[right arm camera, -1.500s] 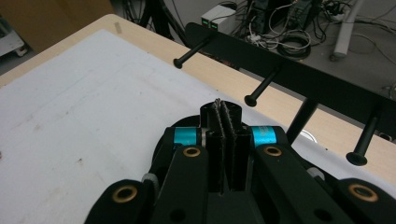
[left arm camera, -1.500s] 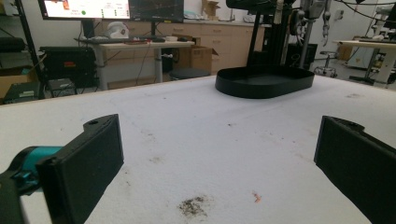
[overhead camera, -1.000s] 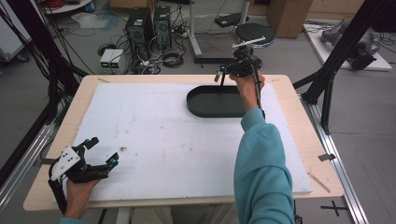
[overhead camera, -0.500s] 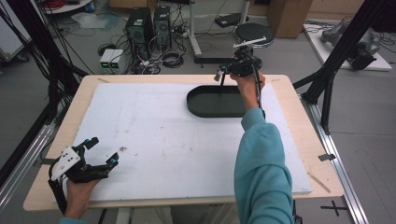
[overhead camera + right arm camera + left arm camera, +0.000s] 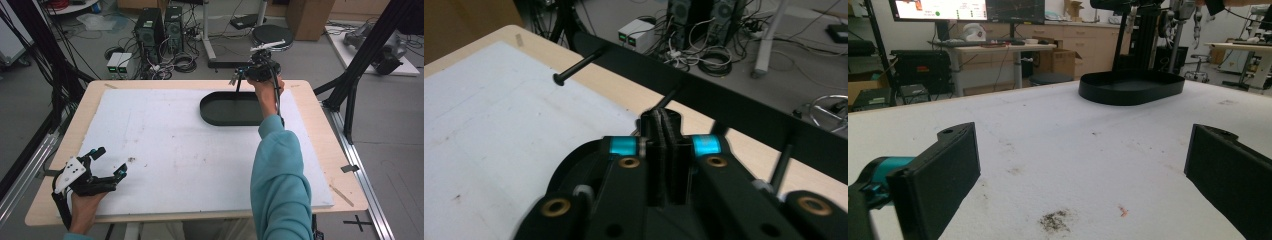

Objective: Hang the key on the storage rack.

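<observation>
A black oval tray (image 5: 227, 111) (image 5: 1131, 88) lies on the white sheet at the table's far right. Over its far rim, my right gripper (image 5: 246, 75) (image 5: 663, 122) has its jaws pressed together. A long black bar with pegs (image 5: 729, 107) hangs in the air just past the tips, and one peg runs straight into them, so the grip looks to be on that peg. My left gripper (image 5: 112, 161) (image 5: 1083, 165) rests at the near left corner, jaws wide apart, with only bare sheet between them.
The white foam sheet (image 5: 165, 145) covers most of the wooden table (image 5: 320, 150) and carries a few dark smudges (image 5: 1054, 221). Black frame struts (image 5: 350, 85) stand at both sides. Computers and cables (image 5: 160, 30) sit on the floor beyond the far edge.
</observation>
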`<state>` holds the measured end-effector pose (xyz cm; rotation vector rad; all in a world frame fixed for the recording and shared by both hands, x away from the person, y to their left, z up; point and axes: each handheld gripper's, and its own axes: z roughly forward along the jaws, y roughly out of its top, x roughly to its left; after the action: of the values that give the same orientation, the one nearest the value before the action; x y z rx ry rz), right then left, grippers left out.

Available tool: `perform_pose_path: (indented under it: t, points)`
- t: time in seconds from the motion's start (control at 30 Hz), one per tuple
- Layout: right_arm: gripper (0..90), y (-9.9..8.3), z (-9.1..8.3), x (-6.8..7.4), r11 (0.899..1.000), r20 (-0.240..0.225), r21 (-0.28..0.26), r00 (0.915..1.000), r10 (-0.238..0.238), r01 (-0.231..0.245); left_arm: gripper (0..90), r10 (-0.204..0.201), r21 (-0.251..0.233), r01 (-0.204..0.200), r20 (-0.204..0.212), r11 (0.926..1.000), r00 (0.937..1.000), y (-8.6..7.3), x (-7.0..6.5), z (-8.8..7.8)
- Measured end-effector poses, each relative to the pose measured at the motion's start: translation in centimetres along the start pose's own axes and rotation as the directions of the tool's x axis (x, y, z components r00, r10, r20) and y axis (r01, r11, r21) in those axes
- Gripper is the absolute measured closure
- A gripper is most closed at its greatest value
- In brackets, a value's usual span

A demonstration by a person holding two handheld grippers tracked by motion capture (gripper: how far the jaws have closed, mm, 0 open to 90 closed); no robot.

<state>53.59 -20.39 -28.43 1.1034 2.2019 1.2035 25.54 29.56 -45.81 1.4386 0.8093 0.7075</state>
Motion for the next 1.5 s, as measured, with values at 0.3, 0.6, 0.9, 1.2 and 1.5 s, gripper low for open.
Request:
perform_pose_path:
  t: [0.3, 0.6, 0.9, 1.2, 1.5]
  points:
    - [84.9, 0.0, -1.2, -0.3, 1.0, -0.001, -0.027, 0.9999, 0.014, -0.014, 1.7, -0.001, 0.002, 0.001, -0.001, 1.0, 1.0, 0.0, 0.0, 0.0]
    - [14.6, -0.6, -4.6, 0.9, 0.999, -0.033, -0.038, 0.9992, -0.021, 0.02, 1.7, 0.007, 0.005, -0.007, 0.002, 1.0, 1.0, 0.0, 0.0, 0.0]
    - [0.4, -4.4, -10.7, 1.9, 0.983, -0.127, -0.168, 0.9872, -0.097, 0.075, 1.7, 0.006, 0.008, -0.006, 0.0, 0.9999, 1.0, 0.0, 0.0, 0.0]
    - [0.4, -14.0, -13.9, 2.6, 0.943, -0.212, -0.319, 0.9626, -0.168, 0.095, 1.7, 0.02, 0.007, -0.02, -0.001, 0.9998, 0.9998, 0.0, -0.2, 0.0]
    - [0.5, -21.8, -12.8, 2.9, 0.911, -0.224, -0.412, 0.9688, -0.107, 0.006, 1.7, 0.026, 0.008, -0.026, -0.001, 0.9996, 0.9996, 0.0, -0.2, 0.0]
